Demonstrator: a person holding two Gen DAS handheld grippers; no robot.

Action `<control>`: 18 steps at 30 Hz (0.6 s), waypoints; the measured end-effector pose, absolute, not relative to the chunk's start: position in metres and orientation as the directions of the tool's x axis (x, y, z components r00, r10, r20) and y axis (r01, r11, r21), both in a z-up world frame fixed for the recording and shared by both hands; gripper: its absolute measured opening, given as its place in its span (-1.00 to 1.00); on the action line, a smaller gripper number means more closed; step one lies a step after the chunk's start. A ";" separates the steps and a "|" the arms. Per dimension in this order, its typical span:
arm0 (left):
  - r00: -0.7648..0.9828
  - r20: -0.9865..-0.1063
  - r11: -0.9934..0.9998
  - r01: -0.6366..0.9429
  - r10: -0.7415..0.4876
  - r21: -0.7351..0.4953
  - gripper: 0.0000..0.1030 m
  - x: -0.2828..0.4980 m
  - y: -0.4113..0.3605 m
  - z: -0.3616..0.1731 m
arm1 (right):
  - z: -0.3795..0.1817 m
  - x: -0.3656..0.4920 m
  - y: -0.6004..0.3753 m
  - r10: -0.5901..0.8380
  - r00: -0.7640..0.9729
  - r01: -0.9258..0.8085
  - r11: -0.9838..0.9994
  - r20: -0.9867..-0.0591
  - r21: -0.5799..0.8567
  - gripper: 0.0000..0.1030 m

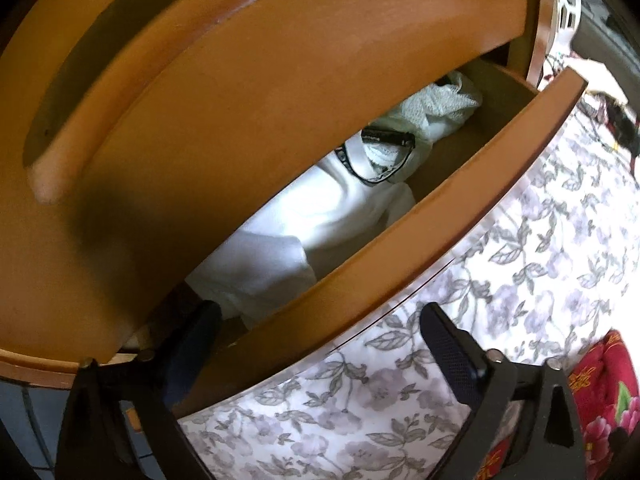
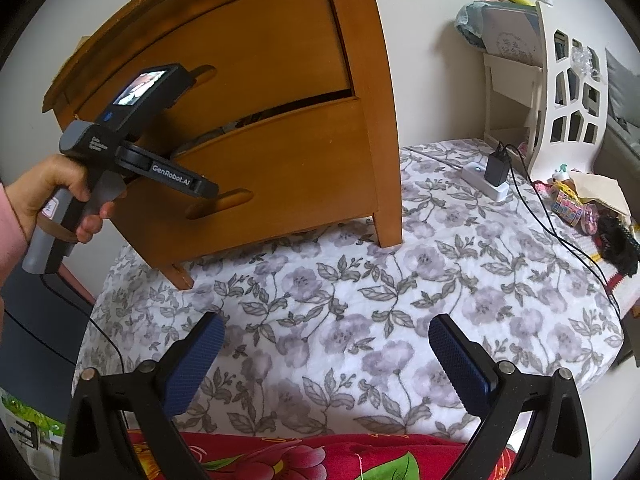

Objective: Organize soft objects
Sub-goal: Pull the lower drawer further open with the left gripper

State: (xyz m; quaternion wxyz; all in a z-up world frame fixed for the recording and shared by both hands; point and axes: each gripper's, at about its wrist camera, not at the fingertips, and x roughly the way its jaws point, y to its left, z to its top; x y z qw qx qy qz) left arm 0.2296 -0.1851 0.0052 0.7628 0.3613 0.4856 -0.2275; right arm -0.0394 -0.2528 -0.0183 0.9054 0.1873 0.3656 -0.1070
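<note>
A wooden cabinet point(image 2: 260, 80) stands on a bed with a floral sheet point(image 2: 360, 300). Its lower drawer point(image 1: 460, 208) is partly open. White soft garments point(image 1: 320, 216) lie inside it, with a dark-trimmed item point(image 1: 384, 140) on top. My left gripper point(image 1: 320, 316) is open, with one finger on each side of the drawer front at its left end. It also shows in the right wrist view point(image 2: 168, 172), held by a hand at the drawer. My right gripper point(image 2: 324, 332) is open and empty above the sheet. A red floral cloth point(image 2: 300, 456) lies just below it.
A white power strip with a black charger point(image 2: 492, 176) and its cable lies on the sheet at the right. A white cut-out shelf point(image 2: 568, 100) stands behind it. Small colourful items point(image 2: 580, 208) lie at the bed's right edge.
</note>
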 end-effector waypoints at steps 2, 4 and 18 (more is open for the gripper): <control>0.430 -0.903 0.641 0.690 0.009 0.335 0.74 0.231 -0.184 0.007 | -0.018 -0.040 -0.253 -0.060 0.710 0.332 0.907 -0.702 0.259 1.00; 0.433 -0.902 0.650 0.685 0.003 0.330 0.66 0.232 -0.180 0.010 | -0.018 -0.039 -0.252 -0.062 0.709 0.333 0.907 -0.702 0.257 1.00; 0.448 -0.894 0.605 0.710 0.003 0.359 0.64 0.204 -0.178 0.006 | -0.017 -0.040 -0.251 -0.077 0.704 0.340 0.910 -0.706 0.239 1.00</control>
